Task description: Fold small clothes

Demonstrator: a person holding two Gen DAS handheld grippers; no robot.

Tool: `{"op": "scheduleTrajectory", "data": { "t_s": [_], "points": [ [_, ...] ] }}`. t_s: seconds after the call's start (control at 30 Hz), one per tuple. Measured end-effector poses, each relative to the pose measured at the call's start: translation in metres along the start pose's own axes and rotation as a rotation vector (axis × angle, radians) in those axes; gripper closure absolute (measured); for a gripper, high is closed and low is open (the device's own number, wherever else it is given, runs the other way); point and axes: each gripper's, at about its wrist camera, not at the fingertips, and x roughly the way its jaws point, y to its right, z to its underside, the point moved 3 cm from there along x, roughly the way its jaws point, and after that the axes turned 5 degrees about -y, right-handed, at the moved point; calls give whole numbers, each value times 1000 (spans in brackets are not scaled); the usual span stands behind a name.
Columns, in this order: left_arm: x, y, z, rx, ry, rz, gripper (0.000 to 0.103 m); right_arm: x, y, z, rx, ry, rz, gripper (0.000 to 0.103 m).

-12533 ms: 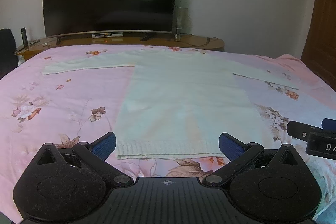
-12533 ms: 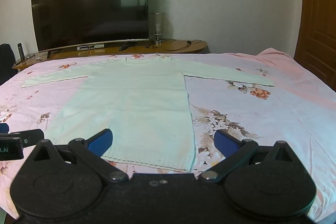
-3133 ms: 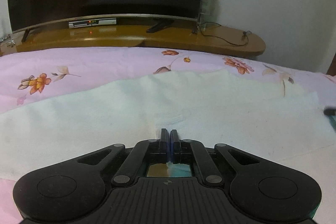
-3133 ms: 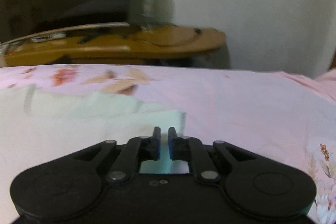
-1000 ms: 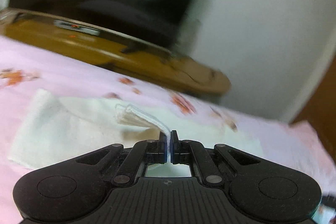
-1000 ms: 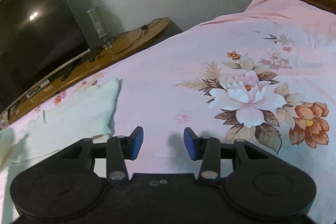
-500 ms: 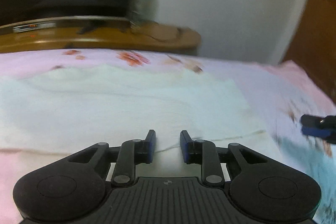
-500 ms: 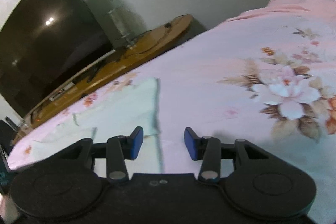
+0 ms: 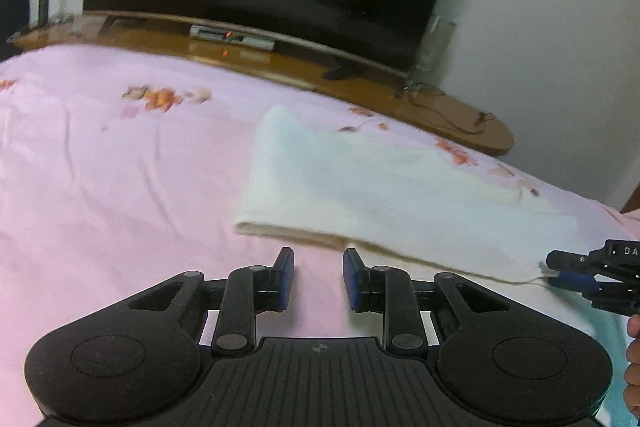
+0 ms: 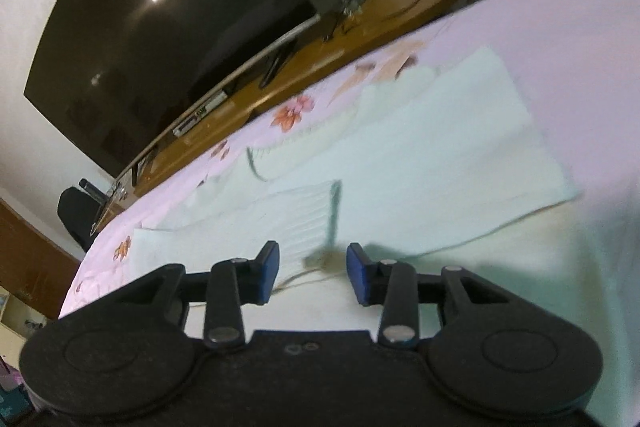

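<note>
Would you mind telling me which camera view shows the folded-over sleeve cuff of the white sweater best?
The right wrist view: the ribbed sleeve cuff lies across the white sweater just ahead of the open right gripper. The left wrist view shows only the sweater's smooth folded left edge and top surface; no cuff can be made out there.

Bed with pink floral sheet, smooth apart from light creases. White knit sweater lies flat directly on it toward the far side, sleeves folded in over the body, folded edge facing the near side. Bare sheet surrounds it.
</note>
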Motion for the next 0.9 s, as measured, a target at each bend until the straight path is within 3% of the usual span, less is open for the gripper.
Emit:
{"op": "scheduleTrajectory", "data": {
  "t_s": [0.03, 0.1, 0.2, 0.33, 0.47, 0.7, 0.9],
  "points": [
    [10, -4, 0, -10, -11, 8, 77, 4, -1, 0, -7, -8, 2, 71],
    [27, -8, -1, -29, -31, 19, 77, 8, -5, -1, -40, -15, 27, 86],
    [37, -7, -5, -69, -36, 56, 77, 4, -11, -4, -91, 15, 45, 94],
    [37, -3, -10, -82, -17, 71, 77, -11, -23, -10, -162, 79, 44, 95],
    [46, 4, -11, -75, -52, 92, 77, -27, -38, -23, -235, 149, 46, 96],
    [55, 18, -25, -68, -39, 109, 77, -48, -40, -43, -264, 212, 65, 96],
    [70, 23, -27, -34, -104, 19, 77, -58, -25, -47, -242, 230, 92, 96]
  ]
}}
